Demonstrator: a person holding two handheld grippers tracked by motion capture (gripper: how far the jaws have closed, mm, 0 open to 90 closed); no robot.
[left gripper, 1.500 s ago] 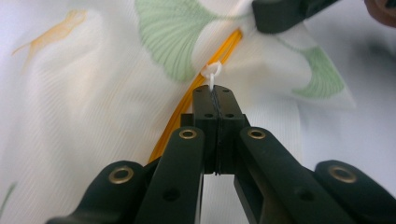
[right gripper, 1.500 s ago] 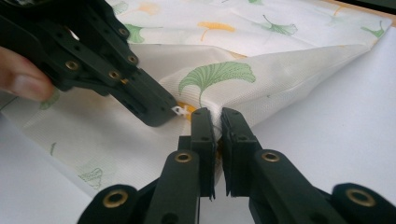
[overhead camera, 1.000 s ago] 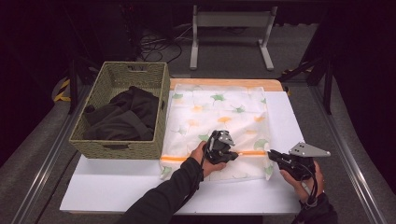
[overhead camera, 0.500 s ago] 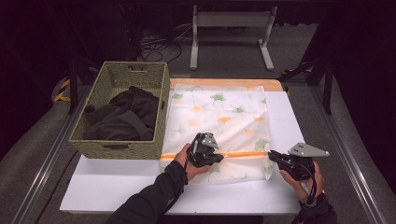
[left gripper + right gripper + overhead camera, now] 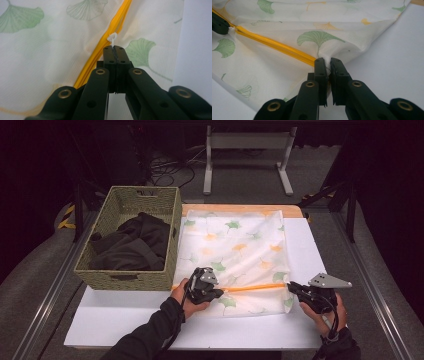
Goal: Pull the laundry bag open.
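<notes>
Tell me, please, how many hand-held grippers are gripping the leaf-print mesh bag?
2: the left hand-held gripper pinches the white zipper pull on the leaf-print mesh bag; the right hand-held gripper clamps the bag's right edge beside the orange zipper.

From the high view you look forward and down over the white table (image 5: pixel 150 330), with your forearms entering at the bottom edge. The left gripper view sits close above the leaf-printed mesh bag (image 5: pixel 37 50), looking along its own black jaws at the yellow zipper (image 5: pixel 110 42). The right gripper view rides equally near, low at the bag's edge. All three views share that zipper (image 5: pixel 274 47) and the cloth around it.
</notes>
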